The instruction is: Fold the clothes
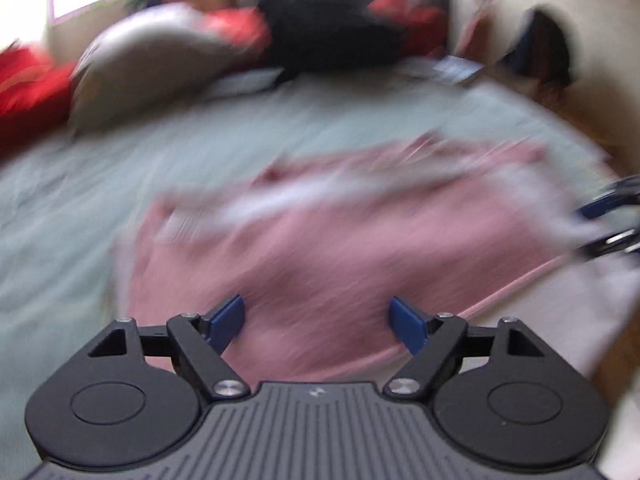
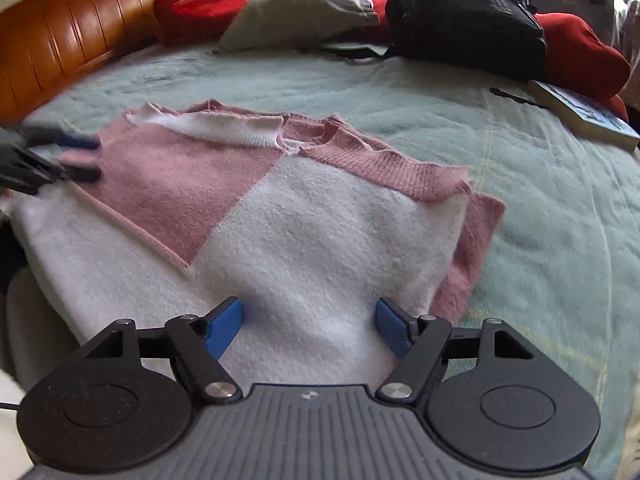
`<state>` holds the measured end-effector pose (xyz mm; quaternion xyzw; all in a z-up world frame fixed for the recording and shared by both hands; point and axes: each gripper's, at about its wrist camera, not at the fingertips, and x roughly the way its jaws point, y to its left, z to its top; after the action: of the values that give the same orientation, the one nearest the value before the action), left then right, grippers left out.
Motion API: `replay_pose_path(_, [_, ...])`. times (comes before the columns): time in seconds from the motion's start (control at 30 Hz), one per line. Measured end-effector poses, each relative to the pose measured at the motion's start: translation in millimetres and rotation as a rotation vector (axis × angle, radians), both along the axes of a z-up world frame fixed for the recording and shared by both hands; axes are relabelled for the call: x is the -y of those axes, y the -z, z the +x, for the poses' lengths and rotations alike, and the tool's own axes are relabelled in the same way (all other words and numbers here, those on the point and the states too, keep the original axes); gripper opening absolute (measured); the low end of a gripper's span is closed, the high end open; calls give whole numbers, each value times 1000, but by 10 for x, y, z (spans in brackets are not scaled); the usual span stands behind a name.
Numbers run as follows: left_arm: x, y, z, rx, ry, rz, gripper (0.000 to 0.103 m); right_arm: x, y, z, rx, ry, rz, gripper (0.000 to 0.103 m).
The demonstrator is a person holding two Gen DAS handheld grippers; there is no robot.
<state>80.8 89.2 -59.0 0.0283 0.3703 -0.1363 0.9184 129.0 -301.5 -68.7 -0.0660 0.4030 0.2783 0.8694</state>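
Observation:
A pink and white knitted sweater [image 2: 304, 216] lies partly folded on the pale green bedspread [image 2: 540, 200], its sleeves laid across the body. My right gripper [image 2: 309, 320] hovers open just above the sweater's white near part, with nothing between its blue fingertips. The left wrist view is motion-blurred. In it the sweater [image 1: 340, 248] spreads ahead of my left gripper [image 1: 318, 320], which is open and empty over the pink cloth. From the right wrist view the left gripper [image 2: 78, 158] is a blur at the sweater's left edge. The right gripper [image 1: 604, 222] shows at the right edge.
Red pillows [image 2: 204, 0], a pale pillow [image 2: 304, 8] and a black backpack [image 2: 468, 16] are piled along the far side of the bed. A book [image 2: 588, 116] lies at the right. A wooden headboard [image 2: 68, 40] runs along the left.

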Motion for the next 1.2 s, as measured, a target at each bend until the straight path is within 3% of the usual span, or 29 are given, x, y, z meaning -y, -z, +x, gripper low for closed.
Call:
replay_pose_path(0.07, [-31,-56,7,1,-17,-15,82,2,-114,28,10,23,14,79])
replay_pose_path(0.13, [19,-218,16,35,-11,-13,82,-41,-235,100,46,28,28,86])
replay_pose_path(0.23, [86,-283,130,35,29,-75,85,-129,-364,296,74,9,80,87])
replay_pose_path(0.37, [142,-139,361,-23,45,-137,86,-250,-290,560,40,-4,118,87])
replay_pose_path(0.47, [184,-31,534,-67,57,-184,85,-238,-106,706,-1,31,88,87])
replay_pose_path(0.57, [111,0,719,-74,29,-236,86,-127,8,769,-28,58,127,87])
replay_pose_path(0.77, [119,-87,1017,-105,-40,-214,85,-83,-51,830,-44,72,165,88])
replay_pose_path(0.97, [156,-323,796,-129,13,-107,89,-72,-189,804,-14,70,210,93])
replay_pose_path(1.1, [63,-155,700,-177,-24,-87,91,36,17,801,-67,127,203,94])
replay_pose_path(1.2, [-24,-83,689,-191,-69,-97,91,82,-28,759,-65,134,234,94])
